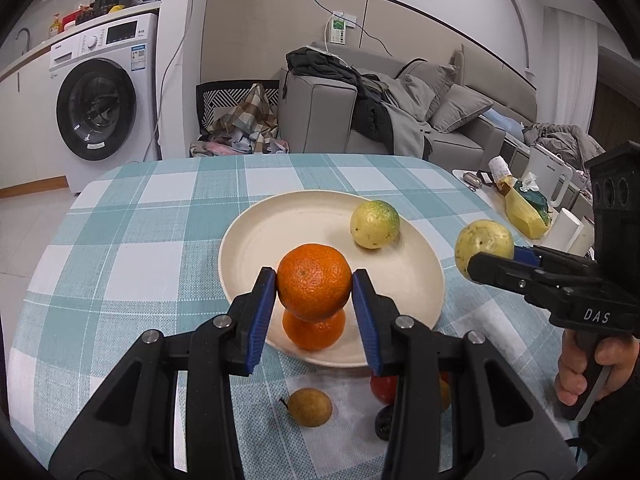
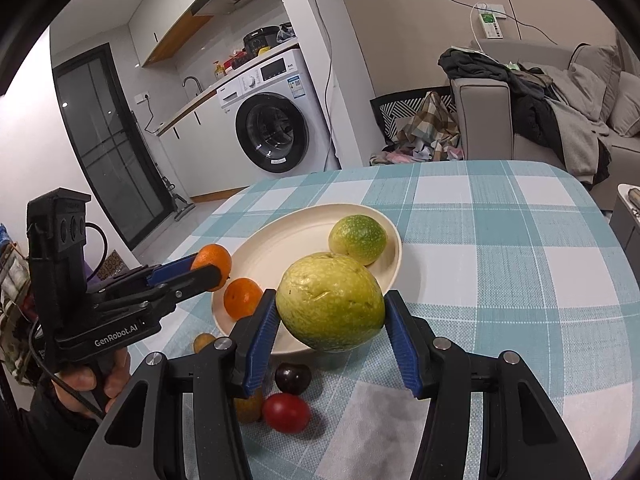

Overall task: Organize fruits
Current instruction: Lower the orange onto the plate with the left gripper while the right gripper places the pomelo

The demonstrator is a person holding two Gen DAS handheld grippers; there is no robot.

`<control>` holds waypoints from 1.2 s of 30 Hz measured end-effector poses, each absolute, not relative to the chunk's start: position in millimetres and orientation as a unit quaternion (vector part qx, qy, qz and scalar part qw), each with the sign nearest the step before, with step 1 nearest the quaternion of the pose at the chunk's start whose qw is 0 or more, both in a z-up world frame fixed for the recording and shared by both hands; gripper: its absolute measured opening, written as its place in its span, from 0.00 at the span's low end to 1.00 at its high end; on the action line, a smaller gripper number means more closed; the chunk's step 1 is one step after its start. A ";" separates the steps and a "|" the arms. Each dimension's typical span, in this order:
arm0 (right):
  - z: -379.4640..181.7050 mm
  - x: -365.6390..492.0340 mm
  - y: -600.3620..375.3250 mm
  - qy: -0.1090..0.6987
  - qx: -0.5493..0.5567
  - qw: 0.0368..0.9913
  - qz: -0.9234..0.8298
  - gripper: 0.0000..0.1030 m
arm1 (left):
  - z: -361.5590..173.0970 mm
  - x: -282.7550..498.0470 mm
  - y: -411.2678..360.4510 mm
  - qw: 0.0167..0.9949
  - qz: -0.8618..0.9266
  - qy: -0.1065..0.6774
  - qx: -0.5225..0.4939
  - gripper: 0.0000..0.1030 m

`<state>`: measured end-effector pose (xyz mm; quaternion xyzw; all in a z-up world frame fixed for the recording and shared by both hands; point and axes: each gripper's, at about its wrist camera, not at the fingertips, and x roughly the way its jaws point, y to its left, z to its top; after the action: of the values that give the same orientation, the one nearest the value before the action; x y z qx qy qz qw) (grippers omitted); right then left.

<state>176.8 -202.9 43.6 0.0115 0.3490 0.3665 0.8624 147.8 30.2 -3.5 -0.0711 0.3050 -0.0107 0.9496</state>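
My left gripper (image 1: 314, 286) is shut on an orange (image 1: 313, 281), held in the air over the near rim of a cream plate (image 1: 276, 232). A second orange (image 1: 314, 332) lies on the plate right under it, and a yellow-green fruit (image 1: 375, 224) rests at the plate's far right. My right gripper (image 2: 331, 312) is shut on a larger yellow-green fruit (image 2: 330, 300), held above the plate's near right edge (image 2: 394, 268). In the right wrist view the left gripper (image 2: 216, 268) with its orange (image 2: 212, 260) hangs at the left.
On the checked tablecloth (image 1: 132, 240) in front of the plate lie a small brown fruit (image 1: 310, 407), a red fruit (image 2: 286, 413) and a dark cherry-like fruit (image 2: 293, 378). A side table (image 1: 520, 208) with clutter stands at the right. A washing machine (image 1: 104, 100) and sofa stand behind.
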 end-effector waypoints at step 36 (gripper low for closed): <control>22.4 216.4 -159.7 0.384 -0.030 0.854 0.350 0.53 | -16.0 196.2 38.4 0.944 -0.019 0.323 -0.070 0.35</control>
<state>216.4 -159.7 22.4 -0.0305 0.3840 0.3504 0.8537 196.2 38.4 -16.0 -0.0697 0.3233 -0.0195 0.9435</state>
